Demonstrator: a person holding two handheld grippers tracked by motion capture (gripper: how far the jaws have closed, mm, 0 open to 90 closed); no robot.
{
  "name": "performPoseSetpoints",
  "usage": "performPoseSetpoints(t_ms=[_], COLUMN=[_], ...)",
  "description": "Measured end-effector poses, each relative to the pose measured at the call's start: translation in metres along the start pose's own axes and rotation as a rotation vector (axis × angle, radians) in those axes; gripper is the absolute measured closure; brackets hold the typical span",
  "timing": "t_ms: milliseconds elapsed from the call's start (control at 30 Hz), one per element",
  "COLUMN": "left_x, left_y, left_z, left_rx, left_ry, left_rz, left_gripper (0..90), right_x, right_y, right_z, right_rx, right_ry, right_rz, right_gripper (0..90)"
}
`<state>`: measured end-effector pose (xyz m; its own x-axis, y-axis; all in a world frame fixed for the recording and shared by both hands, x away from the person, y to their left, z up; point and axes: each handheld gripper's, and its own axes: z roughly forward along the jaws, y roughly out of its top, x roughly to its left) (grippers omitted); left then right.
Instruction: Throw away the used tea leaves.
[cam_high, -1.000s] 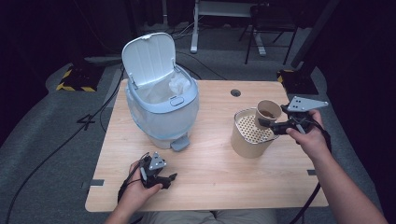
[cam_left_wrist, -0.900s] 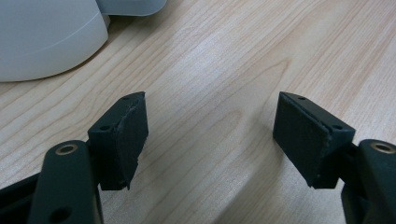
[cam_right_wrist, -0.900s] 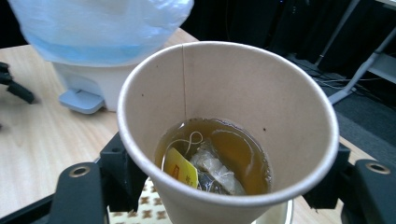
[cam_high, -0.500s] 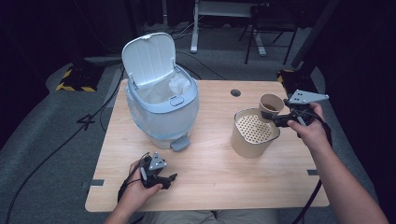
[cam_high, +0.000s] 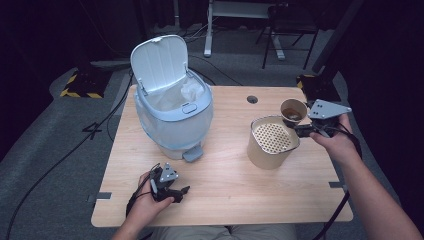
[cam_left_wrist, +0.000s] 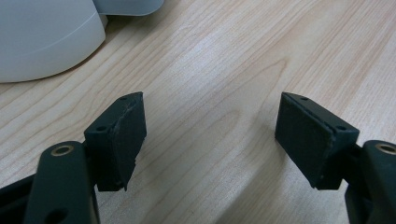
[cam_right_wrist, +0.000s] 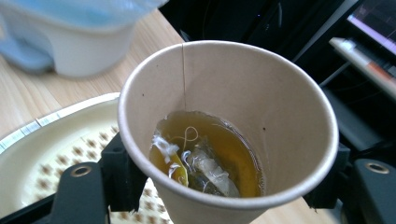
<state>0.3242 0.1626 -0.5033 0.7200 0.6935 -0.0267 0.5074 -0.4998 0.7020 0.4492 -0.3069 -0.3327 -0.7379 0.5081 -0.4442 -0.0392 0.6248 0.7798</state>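
High view: right gripper (cam_high: 301, 129) pinching paper cup (cam_high: 293, 111) by its sides, jaws having just tightened further on it, cup upright over far right rim of tan container (cam_high: 270, 152) with perforated insert. Right gripper view: brown liquid and a tea bag (cam_right_wrist: 210, 168) in cup bottom. Left gripper (cam_high: 172, 192) low near table (cam_high: 225, 185) front edge, jaws spread wide over bare wood, nothing between. Open-lidded bin (cam_high: 172, 112) at far left.

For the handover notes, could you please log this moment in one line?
right gripper: shut on paper cup of tea, beside strainer pot | left gripper: open, on table
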Motion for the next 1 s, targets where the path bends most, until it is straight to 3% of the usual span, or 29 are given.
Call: performPoseSetpoints(t_ms=[100, 133, 167, 233, 267, 300, 433, 467, 500, 567, 600, 633, 667, 700, 767, 800, 833, 867, 900, 1000], left_x=[0.0, 0.0, 0.0, 0.0, 0.0, 0.001, 0.001, 0.001, 0.001, 0.001, 0.001, 0.002, 0.002, 0.001, 0.002, 0.002, 0.001, 0.001, 0.001, 0.001], left_y=[0.0, 0.0, 0.0, 0.0, 0.0, 0.001, 0.002, 0.002, 0.002, 0.002, 0.002, 0.002, 0.002, 0.002, 0.002, 0.002, 0.002, 0.002, 0.002, 0.002], left_z=[0.0, 0.0, 0.0, 0.0, 0.0, 0.001, 0.001, 0.001, 0.002, 0.002, 0.002, 0.002, 0.002, 0.002, 0.002, 0.002, 0.002, 0.002, 0.002, 0.002], left_rx=[0.001, 0.001, 0.001, 0.001, 0.001, 0.0, 0.002, 0.002, 0.003, 0.002, 0.002, 0.002, 0.002, 0.002, 0.003, 0.003, 0.002, 0.002, 0.003, 0.002], left_ry=[0.0, 0.0, 0.0, 0.001, 0.001, 0.002, 0.004, 0.004, 0.002, 0.004, 0.004, 0.003, 0.003, 0.002, 0.004, 0.004, 0.002, 0.002, 0.003, 0.003], left_rz=[0.0, 0.0, 0.0, 0.001, 0.001, 0.002, 0.002, 0.002, 0.001, 0.002, 0.002, 0.003, 0.003, 0.001, 0.006, 0.006, 0.001, 0.001, 0.003, 0.003], left_gripper=[25.5, 25.5, 25.5, 25.5, 25.5, 25.3, 24.8, 24.7, 24.6, 24.3, 24.1, 24.1, 24.1, 24.1, 24.1, 24.1, 24.1, 24.1, 24.1, 24.1], right_x=[0.002, 0.002, 0.003, 0.005, 0.005, 0.008, 0.017, 0.017, 0.02, 0.023, 0.023, 0.026, 0.026, 0.028, 0.029, 0.029, 0.032, 0.032, 0.034, 0.038], right_y=[0.001, 0.001, 0.001, 0.002, 0.002, 0.003, 0.005, 0.005, 0.006, 0.006, 0.006, 0.006, 0.006, 0.006, 0.004, 0.004, 0.003, 0.003, 0.002, 0.001], right_z=[0.0, 0.0, 0.0, 0.0, 0.0, 0.0, -0.001, -0.001, -0.001, 0.0, 0.0, 0.001, 0.001, 0.003, 0.005, 0.005, 0.007, 0.007, 0.009, 0.011], right_rx=[0.025, 0.025, 0.037, 0.05, 0.05, 0.076, 0.126, 0.126, 0.152, 0.175, 0.175, 0.203, 0.203, 0.225, 0.248, 0.248, 0.276, 0.276, 0.294, 0.322], right_ry=[-0.02, -0.02, -0.045, -0.062, -0.062, -0.083, -0.132, -0.132, -0.153, -0.177, -0.177, -0.201, -0.201, -0.221, -0.239, -0.239, -0.259, -0.259, -0.275, -0.299], right_rz=[-0.102, -0.102, -0.168, -0.224, -0.224, -0.287, -0.401, -0.401, -0.457, -0.51, -0.51, -0.563, -0.563, -0.611, -0.657, -0.657, -0.709, -0.709, -0.756, -0.815], right_gripper=[30.2, 30.2, 30.3, 30.5, 30.5, 30.7, 30.9, 30.9, 31.0, 31.0, 31.0, 31.0, 31.0, 31.0, 31.0, 31.0, 31.0, 31.0, 31.0, 31.0])
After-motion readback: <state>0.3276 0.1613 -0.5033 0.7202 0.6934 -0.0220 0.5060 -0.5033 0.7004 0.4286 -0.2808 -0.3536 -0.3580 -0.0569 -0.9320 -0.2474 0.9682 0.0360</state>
